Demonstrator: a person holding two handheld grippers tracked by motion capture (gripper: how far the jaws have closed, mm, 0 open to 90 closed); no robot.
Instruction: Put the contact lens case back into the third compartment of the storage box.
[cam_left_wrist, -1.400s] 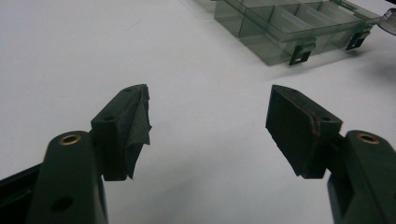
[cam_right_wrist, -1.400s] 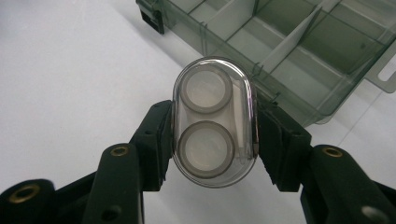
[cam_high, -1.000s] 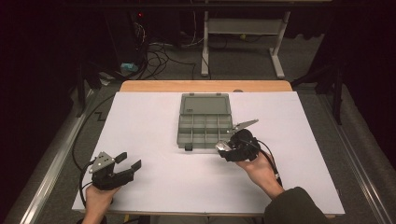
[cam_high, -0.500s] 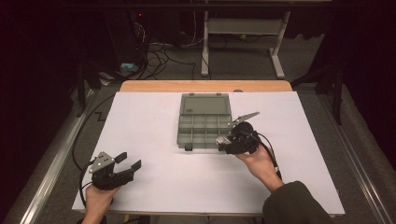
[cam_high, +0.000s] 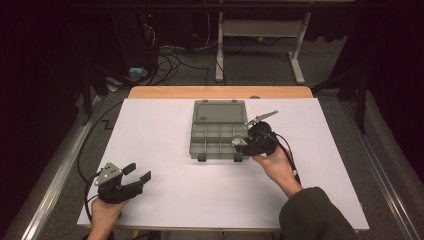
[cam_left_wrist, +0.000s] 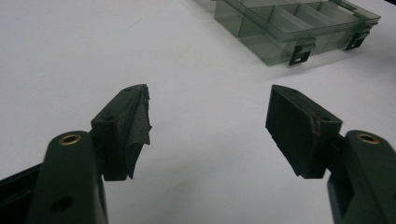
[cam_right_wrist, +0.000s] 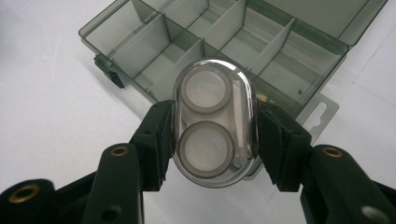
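Left hand-held gripper (cam_high: 134, 175): it sat low at the near left of the white-covered counter (cam_high: 165, 145), held by the person's left hand (cam_high: 104, 210), with its grey three-cornered plate on top. Its two black jaws stood spread wide with nothing between them; in the left gripper view (cam_left_wrist: 208, 121) only bare white surface lay in the gap, and the cloth-like pad on the left jaw looked frayed and peeling at its edge.

Cable: a dark cable (cam_high: 85, 150) trailed from the left hand-held gripper along the counter's left edge.

Smoky grey transparent plastic compartment box (cam_high: 219, 130): it lay open around the middle of the counter, lid folded back flat on the far side, dividers splitting it into several compartments, two dark latches on its near edge (cam_left_wrist: 299, 51). It was well apart from the left hand-held gripper.

Small clear oval plastic case with two round grey-rimmed wells (cam_right_wrist: 214, 121): it was pinched across its sides between the jaws of the right hand-held gripper (cam_right_wrist: 214, 140), held over the box's near right corner (cam_right_wrist: 299, 93).

Right hand-held gripper (cam_high: 239, 144): held by the person's right hand (cam_high: 272, 162), dark sleeve (cam_high: 315, 215) behind it, it sat at the box's right near edge, jaws closed on the oval case.
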